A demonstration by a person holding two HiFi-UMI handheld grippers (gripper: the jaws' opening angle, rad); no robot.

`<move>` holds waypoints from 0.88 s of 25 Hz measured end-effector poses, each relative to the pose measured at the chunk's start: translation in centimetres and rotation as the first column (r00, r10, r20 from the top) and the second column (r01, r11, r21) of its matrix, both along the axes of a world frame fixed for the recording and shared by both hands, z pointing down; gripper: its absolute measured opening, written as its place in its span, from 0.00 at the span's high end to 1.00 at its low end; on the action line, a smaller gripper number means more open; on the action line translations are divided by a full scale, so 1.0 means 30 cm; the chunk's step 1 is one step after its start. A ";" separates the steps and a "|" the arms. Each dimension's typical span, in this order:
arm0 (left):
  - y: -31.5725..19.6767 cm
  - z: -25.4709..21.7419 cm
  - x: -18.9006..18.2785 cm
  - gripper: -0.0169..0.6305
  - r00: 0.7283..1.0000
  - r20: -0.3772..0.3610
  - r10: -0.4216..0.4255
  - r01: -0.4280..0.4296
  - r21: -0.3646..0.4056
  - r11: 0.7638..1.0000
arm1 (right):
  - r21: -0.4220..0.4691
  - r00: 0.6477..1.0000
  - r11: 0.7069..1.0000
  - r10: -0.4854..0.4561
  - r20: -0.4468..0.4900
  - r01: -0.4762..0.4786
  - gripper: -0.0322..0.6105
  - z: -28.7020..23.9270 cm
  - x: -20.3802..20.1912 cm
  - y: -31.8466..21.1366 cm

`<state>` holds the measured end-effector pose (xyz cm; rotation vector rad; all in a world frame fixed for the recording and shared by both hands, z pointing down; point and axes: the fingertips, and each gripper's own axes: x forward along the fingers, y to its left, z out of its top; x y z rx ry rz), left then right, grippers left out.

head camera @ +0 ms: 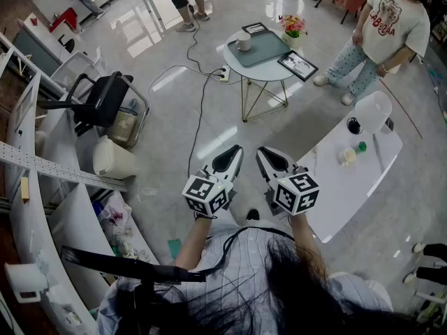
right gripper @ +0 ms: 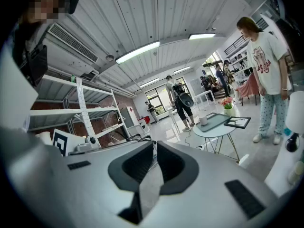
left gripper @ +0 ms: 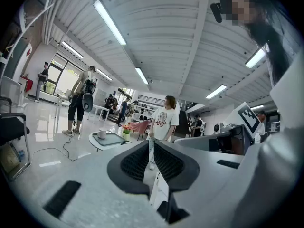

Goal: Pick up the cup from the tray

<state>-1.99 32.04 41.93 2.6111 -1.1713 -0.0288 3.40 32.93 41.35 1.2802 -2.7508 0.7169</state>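
Observation:
A white cup [head camera: 244, 42] stands on a grey-green tray [head camera: 264, 49] on a small round table [head camera: 244, 67], far ahead of me across the floor. Both grippers are held close to my body, side by side and pointing toward that table. The left gripper [head camera: 234, 152] is shut with nothing in it, and so is the right gripper [head camera: 264, 153]. In the left gripper view the cup [left gripper: 101, 134] and tray [left gripper: 112, 139] lie far beyond the shut left gripper [left gripper: 152, 145]. The right gripper view shows the cup [right gripper: 204, 120] on the tray [right gripper: 217, 121], well past the right gripper [right gripper: 155, 146].
The round table also holds two picture frames [head camera: 297, 65] and a flower pot [head camera: 292, 26]. A person in a white T-shirt [head camera: 391, 23] stands right of it. A white table [head camera: 346, 180] with a lamp is at my right, an office chair [head camera: 105, 100] and shelves at my left. A cable [head camera: 201, 110] crosses the floor.

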 end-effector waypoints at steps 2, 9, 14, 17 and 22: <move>0.004 0.000 -0.007 0.95 1.000 0.003 0.008 -0.008 -0.002 1.000 | 0.000 1.000 1.000 -0.001 0.001 0.001 0.88 0.000 -0.011 0.003; -0.006 0.005 -0.026 0.93 1.000 -0.013 -0.018 0.019 0.003 1.000 | 0.000 1.000 1.000 0.020 0.002 -0.020 0.88 0.017 -0.007 -0.014; -0.031 0.015 -0.008 0.86 1.000 -0.015 -0.015 0.015 -0.002 1.000 | 0.012 1.000 1.000 0.003 -0.003 -0.003 0.88 0.023 0.002 -0.025; -0.056 0.009 0.018 0.83 1.000 -0.010 -0.004 0.004 0.003 1.000 | 0.014 1.000 1.000 -0.003 -0.010 0.004 0.88 0.025 0.017 -0.034; -0.088 0.010 0.057 0.83 1.000 -0.002 0.018 -0.018 -0.006 1.000 | 0.009 1.000 1.000 0.003 0.000 -0.003 0.88 0.028 0.046 -0.066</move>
